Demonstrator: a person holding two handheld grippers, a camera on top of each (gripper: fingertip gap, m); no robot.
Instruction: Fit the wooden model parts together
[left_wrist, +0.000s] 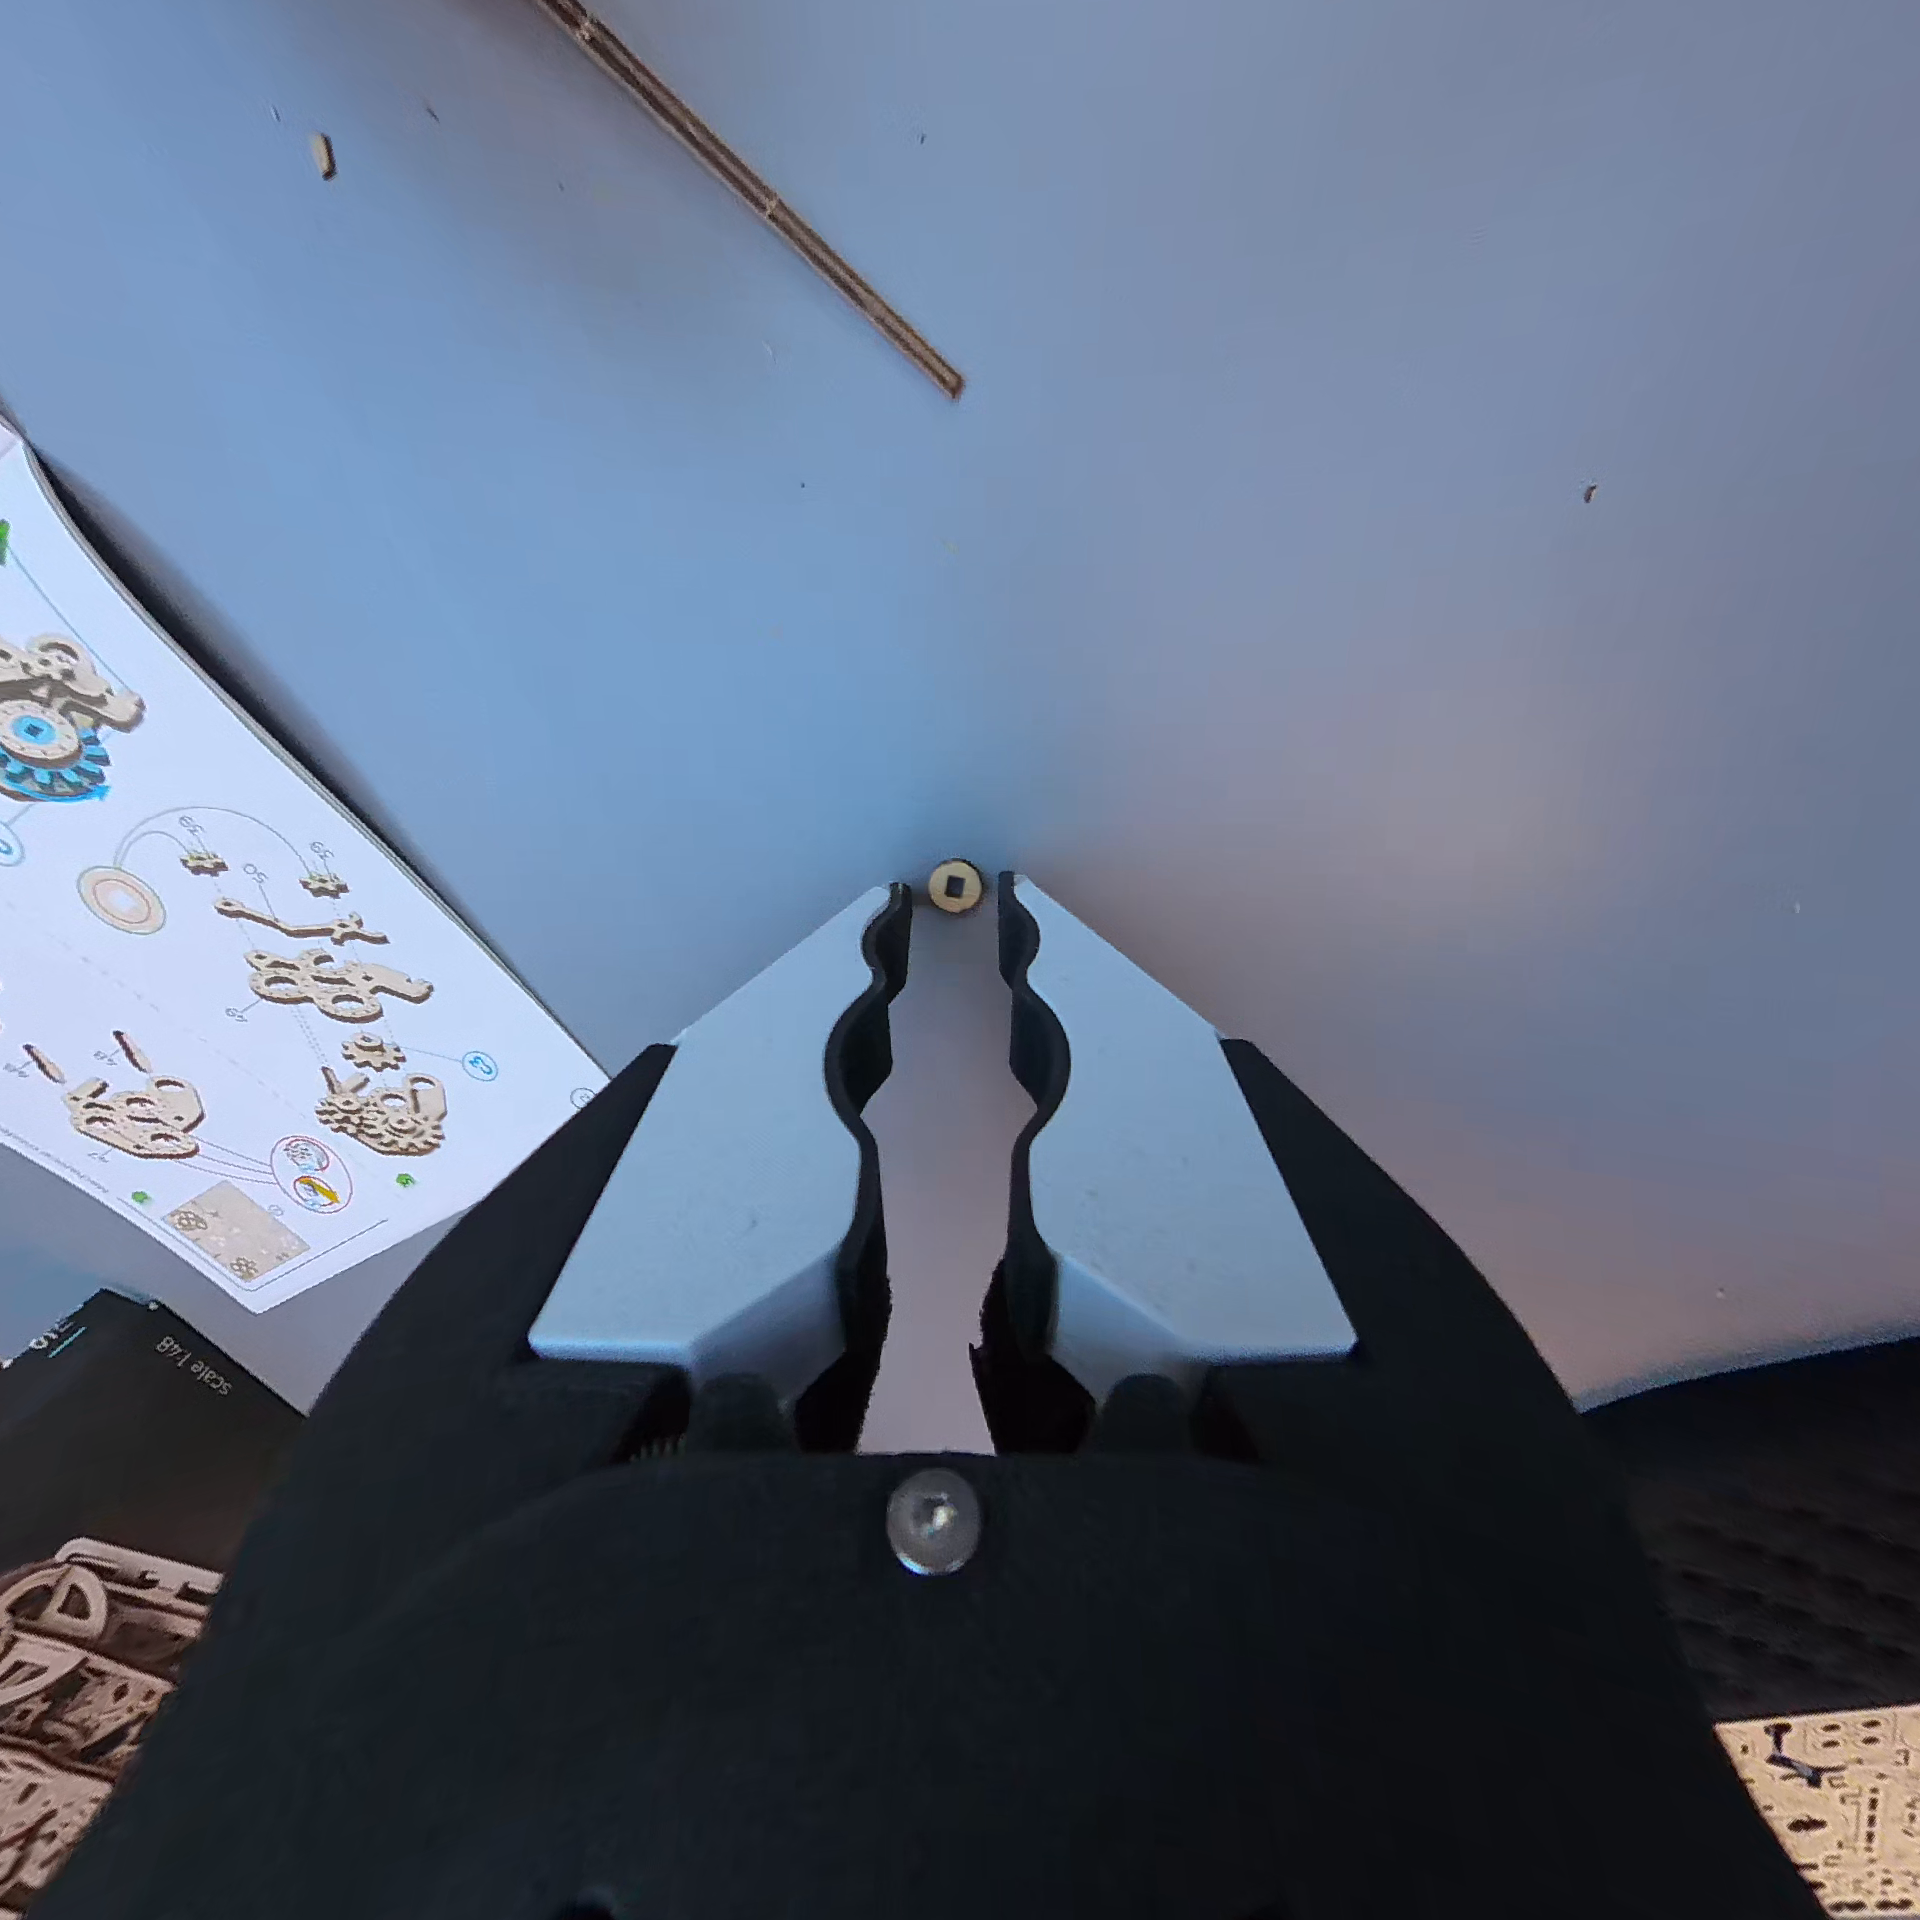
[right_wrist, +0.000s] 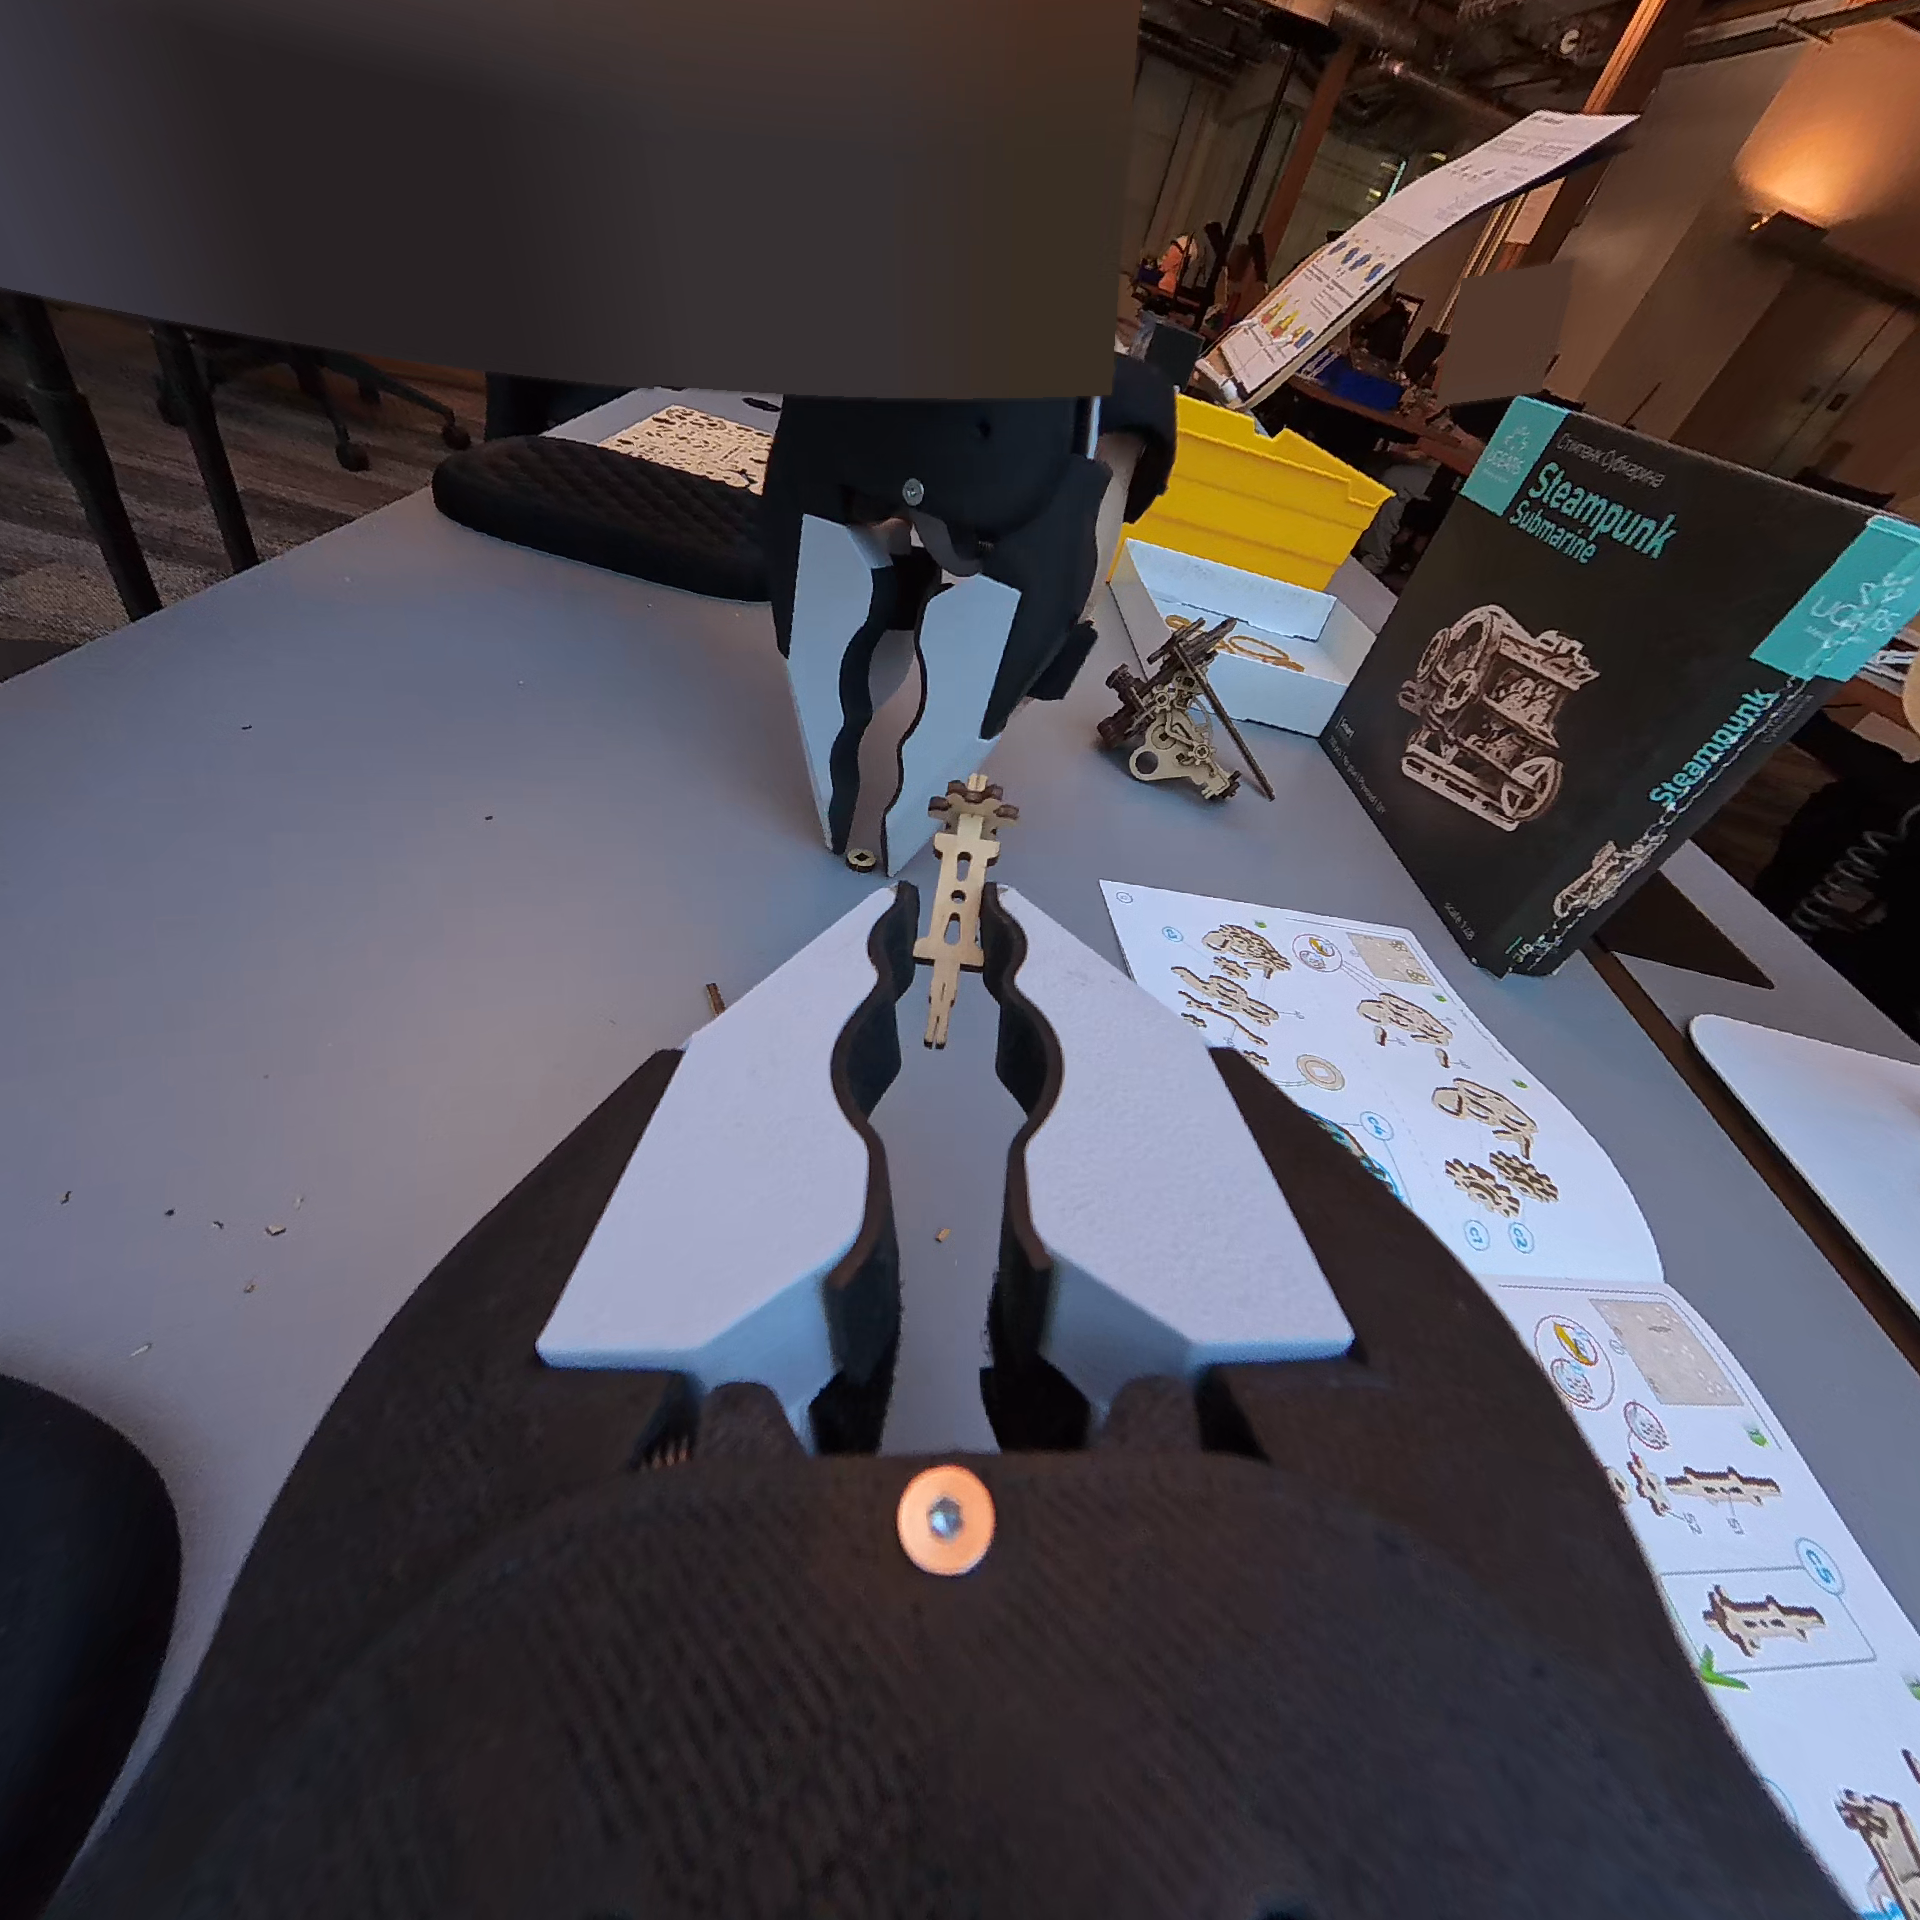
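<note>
My left tool (left_wrist: 954, 891) points down at the grey surface (left_wrist: 1351, 623), its jaws parted by a narrow gap and holding nothing. A small round pale wooden disc with a square hole (left_wrist: 954, 888) lies flat on the surface right between the fingertips, at the centre of the left wrist view; I cannot tell whether the pads touch it. In the right wrist view the same disc (right_wrist: 860, 859) sits at the tip of the left tool (right_wrist: 862, 847), just above the frame's centre.

My right tool (right_wrist: 951, 935) has its jaws closed down to a slim gap on a long flat pale wooden model part with slots and a gear-shaped head (right_wrist: 961, 904). The part stands nearly upright between the fingertips, gear end up, near the disc and apart from it.

A thin dark wooden stick (left_wrist: 758, 203) lies diagonally at the top of the left wrist view. A white printed instruction sheet with part drawings (left_wrist: 260, 997) lies at the left of that frame, and it spreads along the right side of the right wrist view (right_wrist: 1382, 1060). There, a dark cardboard kit box with teal corners (right_wrist: 1590, 696) stands at the upper right, a small partly built wooden gear assembly (right_wrist: 1179, 717) rests left of the box, and a yellow plastic bin (right_wrist: 1247, 499) sits behind it.
</note>
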